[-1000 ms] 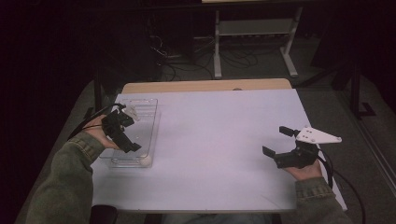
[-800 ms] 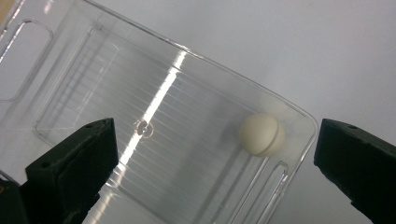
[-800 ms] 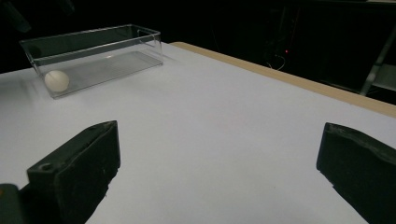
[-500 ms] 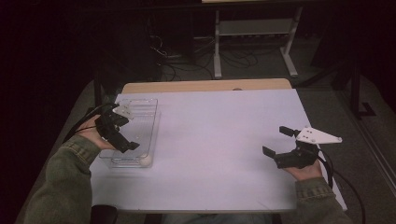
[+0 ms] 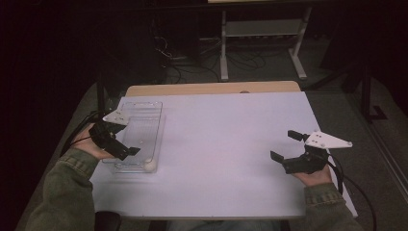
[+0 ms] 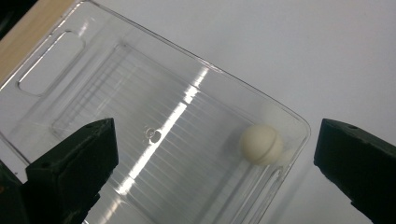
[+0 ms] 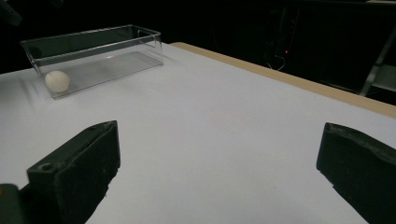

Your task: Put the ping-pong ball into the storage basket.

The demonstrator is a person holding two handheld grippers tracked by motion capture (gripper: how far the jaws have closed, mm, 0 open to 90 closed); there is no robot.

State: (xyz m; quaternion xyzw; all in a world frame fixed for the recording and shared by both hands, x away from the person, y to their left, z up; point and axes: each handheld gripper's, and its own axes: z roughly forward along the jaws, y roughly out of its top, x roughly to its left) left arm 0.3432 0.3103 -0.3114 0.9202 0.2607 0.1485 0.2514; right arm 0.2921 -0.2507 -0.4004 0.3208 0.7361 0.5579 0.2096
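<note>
**Left gripper poised over the ball in the tray**

White tabletop (image 5: 216,144) carries a clear rectangular plastic tray (image 5: 156,108) near its left edge, where the left gripper (image 6: 212,154) hovers, jaws wide apart, likely lining up on the small cream ball (image 6: 260,144) in the tray's corner. Well away, the right gripper (image 5: 285,151) waits, jaws apart, empty.

No text, label, brand, number or sign could be read anywhere in the pictures. The clear plastic tray (image 6: 196,84) was seen to be unmarked, and no printing could be made out on the white ball (image 6: 260,144) or the white tabletop (image 5: 226,144).
</note>
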